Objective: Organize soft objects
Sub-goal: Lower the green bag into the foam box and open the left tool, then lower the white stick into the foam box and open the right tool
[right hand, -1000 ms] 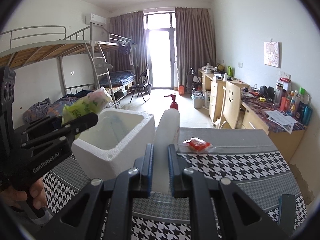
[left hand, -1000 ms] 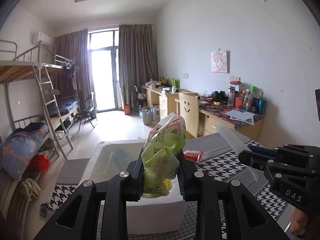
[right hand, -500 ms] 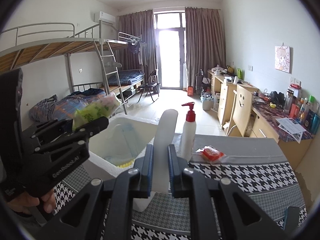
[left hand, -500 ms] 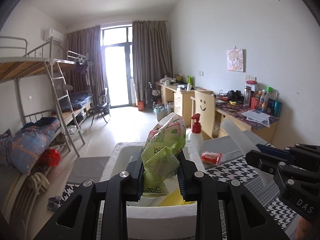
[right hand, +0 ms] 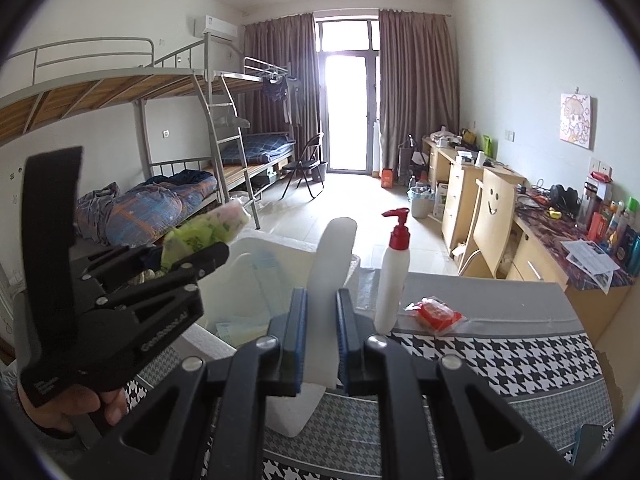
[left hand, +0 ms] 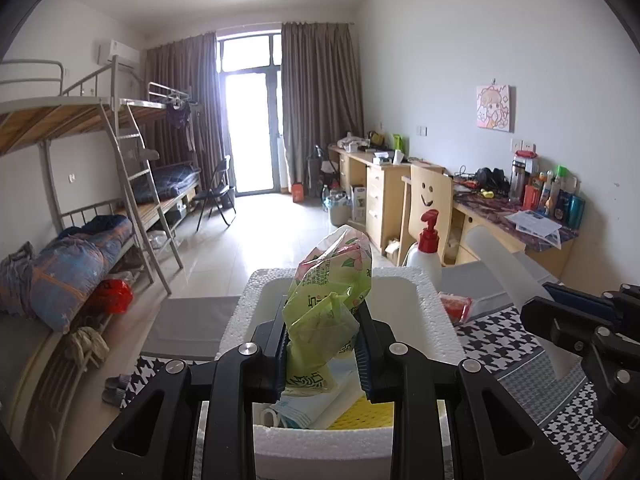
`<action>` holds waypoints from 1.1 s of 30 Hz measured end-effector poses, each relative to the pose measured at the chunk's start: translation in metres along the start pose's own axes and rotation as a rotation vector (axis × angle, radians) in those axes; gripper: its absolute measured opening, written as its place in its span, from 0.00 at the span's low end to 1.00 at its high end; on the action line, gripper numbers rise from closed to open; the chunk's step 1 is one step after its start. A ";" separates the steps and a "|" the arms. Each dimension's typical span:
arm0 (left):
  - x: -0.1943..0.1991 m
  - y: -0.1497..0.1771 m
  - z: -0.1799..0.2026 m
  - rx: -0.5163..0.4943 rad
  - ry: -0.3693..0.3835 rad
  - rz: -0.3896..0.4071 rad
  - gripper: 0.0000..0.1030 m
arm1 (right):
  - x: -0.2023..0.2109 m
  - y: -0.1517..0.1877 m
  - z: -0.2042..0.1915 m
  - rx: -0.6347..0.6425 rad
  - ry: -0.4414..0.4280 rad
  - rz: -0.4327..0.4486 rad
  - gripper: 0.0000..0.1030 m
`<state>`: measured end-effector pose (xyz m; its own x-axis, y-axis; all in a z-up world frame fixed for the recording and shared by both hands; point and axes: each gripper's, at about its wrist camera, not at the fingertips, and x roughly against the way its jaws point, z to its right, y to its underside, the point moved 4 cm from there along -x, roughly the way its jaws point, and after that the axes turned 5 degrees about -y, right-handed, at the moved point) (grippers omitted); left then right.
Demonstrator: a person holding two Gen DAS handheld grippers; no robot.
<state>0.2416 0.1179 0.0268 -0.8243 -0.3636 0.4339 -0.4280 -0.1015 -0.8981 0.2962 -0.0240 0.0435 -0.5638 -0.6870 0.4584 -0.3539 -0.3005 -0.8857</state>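
While the left gripper (left hand: 323,344) clamps a crumpled green plastic packet (left hand: 329,300) between its pads, the packet hangs over the open white foam box (left hand: 434,304), above the near part of its hollow. Inside the box, under the packet, lie a yellow sponge-like pad (left hand: 362,414) and pale blue-and-white folded packs (left hand: 308,406). The right gripper (right hand: 320,344) is closed on a white, flat, translucent strip (right hand: 332,276) that stands up between its blue pads, just right of the box. The box sits at the left edge of the table, on a black-and-white houndstooth cloth (right hand: 492,360). Beside the box's far right corner stands a white pump bottle (right hand: 394,276) with a red pump, upright. Just right of the bottle, near the table's far edge, lies a small red packet in clear wrap (right hand: 436,314). A hand (right hand: 76,406) grips the left gripper's handle at the lower left of the right wrist view.
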 end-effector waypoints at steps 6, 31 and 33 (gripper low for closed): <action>-0.002 0.001 -0.002 0.001 -0.004 -0.006 0.63 | -0.006 -0.001 0.000 0.000 0.003 -0.010 0.17; 0.016 0.007 -0.053 0.058 -0.148 0.052 0.99 | -0.028 -0.009 -0.018 0.033 -0.046 -0.029 0.17; 0.017 0.008 -0.056 0.059 -0.154 0.053 0.99 | -0.032 -0.009 -0.021 0.034 -0.047 -0.036 0.17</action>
<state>0.2031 0.1628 0.0313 -0.7765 -0.5073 0.3738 -0.3593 -0.1309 -0.9240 0.3020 0.0143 0.0387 -0.5149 -0.7056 0.4868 -0.3471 -0.3476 -0.8710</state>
